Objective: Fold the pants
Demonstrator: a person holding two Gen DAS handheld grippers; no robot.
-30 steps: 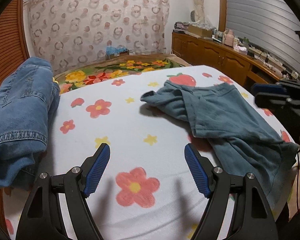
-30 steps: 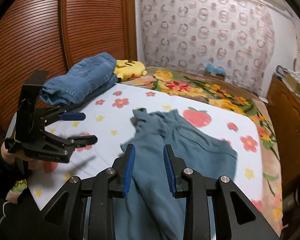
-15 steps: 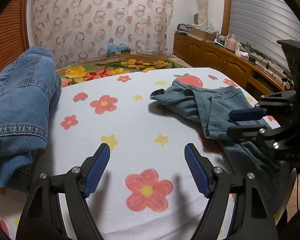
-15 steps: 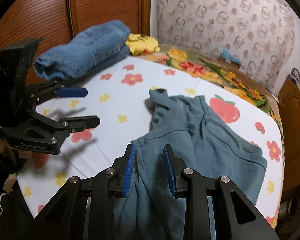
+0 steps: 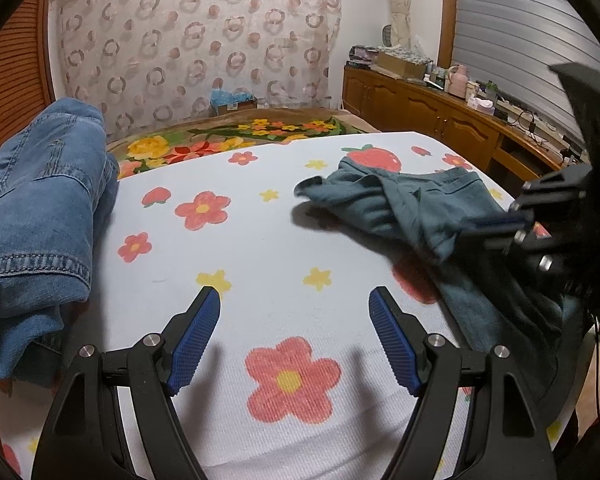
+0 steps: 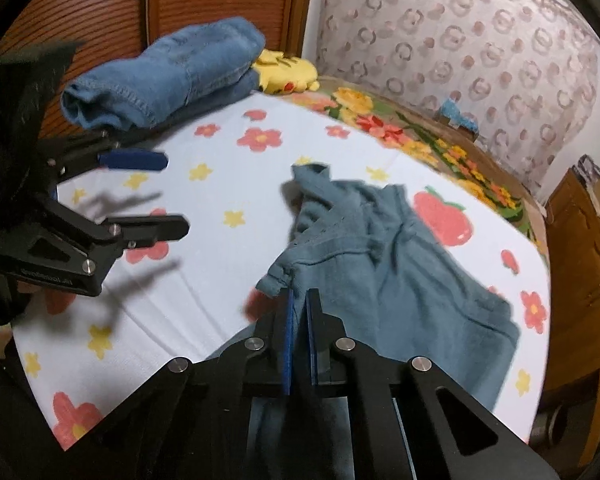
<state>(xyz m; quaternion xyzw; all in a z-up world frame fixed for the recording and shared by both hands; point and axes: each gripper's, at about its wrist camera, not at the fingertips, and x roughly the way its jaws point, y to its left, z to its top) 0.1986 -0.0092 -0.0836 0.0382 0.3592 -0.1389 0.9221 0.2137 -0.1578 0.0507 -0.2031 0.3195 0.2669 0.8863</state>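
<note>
Lying crumpled on the flowered bedsheet [image 6: 228, 184] at centre and lower right of the right wrist view: the teal pants [image 6: 400, 280], legs twisted, one cloth end sticking up toward the middle of the frame. Nothing folded yet, by the look of it; barely starting on the task.

Clamping down right now at bottom centre: the right gripper [image 6: 299, 300], jaws having just been closing and now pinched together on a raised edge of the teal cloth, fabric caught between the blue pads. Showing again at the right edge of the left wrist view, blurred, tips against the same bunched cloth [image 5: 440, 236].

Hovering at lower centre of the left wrist view: the left gripper [image 5: 294, 308], jaws standing wide apart, nothing between them, only bare sheet below. Well apart from the pants.

Sitting at the left of that view: a folded pair of blue jeans [image 5: 36, 216], looking already finished.

Remaining, judging from this: spreading the teal pants flat, laying leg on leg, then folding over.
</note>
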